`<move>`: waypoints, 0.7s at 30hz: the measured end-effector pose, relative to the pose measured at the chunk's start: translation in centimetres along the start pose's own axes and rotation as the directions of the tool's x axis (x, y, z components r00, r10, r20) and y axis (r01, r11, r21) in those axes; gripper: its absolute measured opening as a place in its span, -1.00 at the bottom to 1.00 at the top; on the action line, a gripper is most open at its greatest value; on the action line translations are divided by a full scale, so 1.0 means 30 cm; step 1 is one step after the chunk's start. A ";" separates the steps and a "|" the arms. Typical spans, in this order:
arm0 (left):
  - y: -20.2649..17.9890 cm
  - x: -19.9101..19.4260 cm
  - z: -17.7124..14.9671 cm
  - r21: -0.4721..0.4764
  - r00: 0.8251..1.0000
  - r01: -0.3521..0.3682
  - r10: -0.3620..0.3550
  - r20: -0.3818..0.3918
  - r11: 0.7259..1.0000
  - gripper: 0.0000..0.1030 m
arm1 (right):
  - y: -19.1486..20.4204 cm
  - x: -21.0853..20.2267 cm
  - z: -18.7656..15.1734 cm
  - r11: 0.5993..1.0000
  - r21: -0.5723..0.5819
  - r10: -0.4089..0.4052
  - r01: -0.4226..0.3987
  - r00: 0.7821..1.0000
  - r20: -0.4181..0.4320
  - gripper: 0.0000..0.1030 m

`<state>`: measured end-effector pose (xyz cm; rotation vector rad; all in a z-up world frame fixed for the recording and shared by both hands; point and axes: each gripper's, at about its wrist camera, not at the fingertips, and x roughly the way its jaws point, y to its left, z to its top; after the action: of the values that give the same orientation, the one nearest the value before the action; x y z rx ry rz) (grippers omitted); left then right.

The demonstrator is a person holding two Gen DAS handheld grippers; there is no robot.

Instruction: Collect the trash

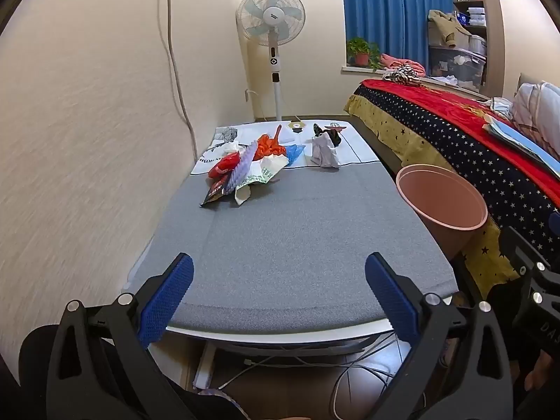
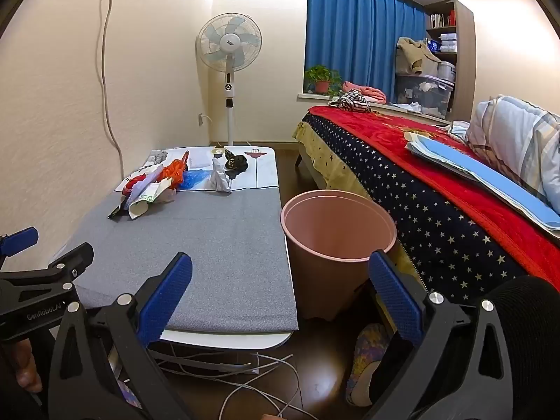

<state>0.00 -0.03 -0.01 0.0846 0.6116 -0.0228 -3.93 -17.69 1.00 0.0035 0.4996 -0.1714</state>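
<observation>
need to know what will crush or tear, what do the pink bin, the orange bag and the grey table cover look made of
Pink bin: likely plastic, with smooth matte walls and a thin even rim.
Orange bag: thin plastic film, crinkled, with glossy highlights.
Grey table cover: looks like woven fabric or felt, with fine grain, a matte surface and a soft fold at the front edge.

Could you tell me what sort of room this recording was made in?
Most likely a bedroom in a home. A bed with a red and star-patterned blanket runs along one side, blue curtains cover the window, and a standing fan sits in the corner beyond a low table strewn with wrappers.
</observation>
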 end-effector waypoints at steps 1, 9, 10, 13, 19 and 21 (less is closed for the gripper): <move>0.000 0.000 0.000 -0.002 1.000 0.001 -0.001 0.001 1.000 0.85 | -0.001 0.000 0.000 1.000 0.001 0.001 -0.001 1.000 0.001 0.91; 0.001 0.001 0.001 -0.005 1.000 0.005 -0.005 0.000 1.000 0.85 | -0.005 0.000 0.001 1.000 0.002 0.000 0.000 1.000 0.003 0.91; 0.001 0.002 0.001 -0.006 1.000 0.006 -0.006 0.000 1.000 0.85 | -0.005 0.001 0.001 1.000 0.003 0.001 -0.001 1.000 0.003 0.91; 0.002 0.005 0.002 -0.006 1.000 0.008 -0.008 0.001 1.000 0.85 | -0.006 0.003 0.004 1.000 0.005 0.000 0.000 1.000 0.005 0.91; -0.006 -0.010 0.004 -0.007 1.000 0.006 -0.006 0.003 1.000 0.85 | -0.004 -0.008 0.007 1.000 -0.001 0.002 -0.002 1.000 0.007 0.91; -0.006 -0.012 0.005 -0.009 1.000 0.006 -0.006 0.002 1.000 0.85 | -0.004 -0.009 0.006 1.000 -0.001 0.000 0.000 1.000 0.006 0.91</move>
<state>-0.22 -0.22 0.30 0.0737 0.6096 -0.0254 -4.09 -17.76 1.30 0.0015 0.4934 -0.1710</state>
